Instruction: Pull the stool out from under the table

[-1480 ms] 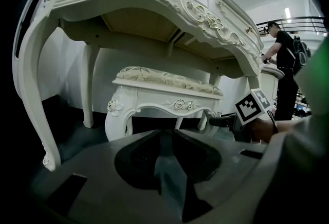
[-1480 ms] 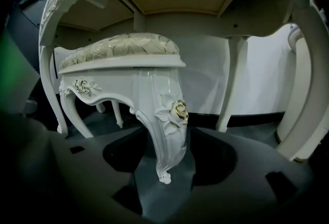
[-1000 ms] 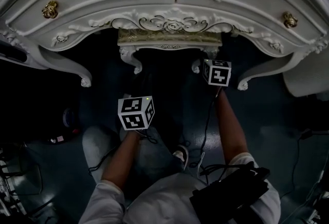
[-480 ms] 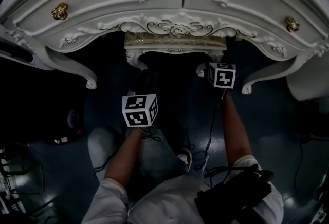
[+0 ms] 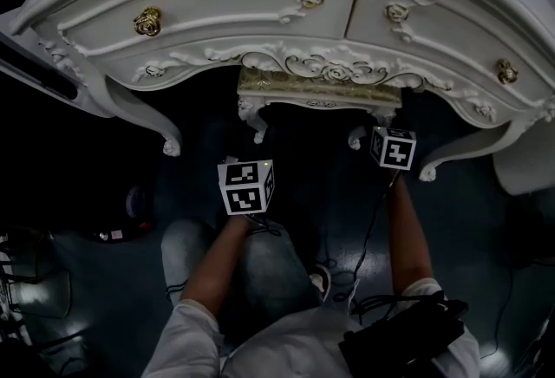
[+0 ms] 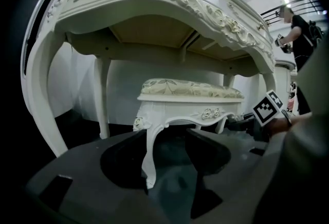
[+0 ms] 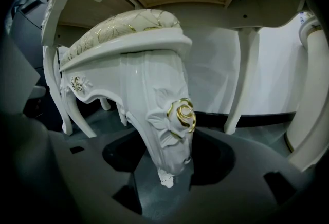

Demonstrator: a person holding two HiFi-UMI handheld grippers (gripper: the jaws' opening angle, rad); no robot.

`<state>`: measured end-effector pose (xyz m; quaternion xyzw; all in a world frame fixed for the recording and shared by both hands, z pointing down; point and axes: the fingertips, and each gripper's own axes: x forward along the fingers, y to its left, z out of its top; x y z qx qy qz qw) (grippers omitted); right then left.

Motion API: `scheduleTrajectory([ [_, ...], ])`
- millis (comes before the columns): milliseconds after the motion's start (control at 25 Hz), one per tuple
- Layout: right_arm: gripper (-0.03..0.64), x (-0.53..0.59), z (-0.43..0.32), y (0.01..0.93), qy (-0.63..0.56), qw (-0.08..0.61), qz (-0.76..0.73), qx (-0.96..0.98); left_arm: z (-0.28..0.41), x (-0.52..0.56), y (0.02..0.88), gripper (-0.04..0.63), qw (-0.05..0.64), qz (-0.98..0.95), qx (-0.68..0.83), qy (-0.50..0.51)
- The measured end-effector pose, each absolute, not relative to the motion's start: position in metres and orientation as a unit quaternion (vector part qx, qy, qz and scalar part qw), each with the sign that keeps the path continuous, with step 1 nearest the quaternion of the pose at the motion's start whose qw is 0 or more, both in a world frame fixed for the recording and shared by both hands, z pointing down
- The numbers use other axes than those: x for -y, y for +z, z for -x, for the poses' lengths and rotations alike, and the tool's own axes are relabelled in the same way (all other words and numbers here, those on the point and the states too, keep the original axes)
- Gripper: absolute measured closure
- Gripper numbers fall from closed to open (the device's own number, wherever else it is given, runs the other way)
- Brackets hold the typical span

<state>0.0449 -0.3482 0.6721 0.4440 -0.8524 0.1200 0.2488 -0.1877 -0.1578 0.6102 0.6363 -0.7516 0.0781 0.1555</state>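
Head view, contents left to right: white carved dressing table (image 5: 217,12) with gold rose knobs (image 5: 147,20), on a dark floor (image 5: 104,281).

Left gripper (image 6: 167,135), marker cube on top, held low before the table. Its jaws are spread and have just been opening. In the left gripper view, the left front leg (image 6: 150,156) of the stool stands between them, close to the left jaw, with neither pad pressing on it.

White carved stool with pale floral cushion (image 5: 319,83): under the table at centre, only its front edge and two front legs past the table's apron.

Right gripper (image 7: 164,138), marker cube on top, just right of the stool. In the right gripper view, its jaws are pinched on the stool's right front leg (image 7: 164,115), below the gold-edged carved rose (image 7: 182,114).
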Motion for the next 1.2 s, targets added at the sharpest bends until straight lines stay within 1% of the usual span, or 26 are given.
scheduleTrajectory([
  [160,0.37,0.348,-0.045,0.672,0.117,0.25,-0.442,0.854,0.216,0.161,0.62,0.362,0.147,-0.61,0.772,0.104],
  [360,0.37,0.348,-0.043,0.676,0.132,0.246,-0.437,0.855,0.241,0.17,0.644,0.354,0.154,-0.599,0.773,0.143],
  [640,0.37,0.347,-0.043,0.674,0.123,0.25,-0.436,0.856,0.24,0.184,0.663,0.354,0.145,-0.62,0.748,0.186],
  [920,0.37,0.349,-0.041,0.673,0.121,0.248,-0.435,0.857,0.246,0.197,0.671,0.354,0.161,-0.609,0.759,0.165],
  [1200,0.37,0.351,-0.045,0.675,0.113,0.255,-0.442,0.853,0.248,0.212,0.675,0.354,0.147,-0.625,0.741,0.195],
])
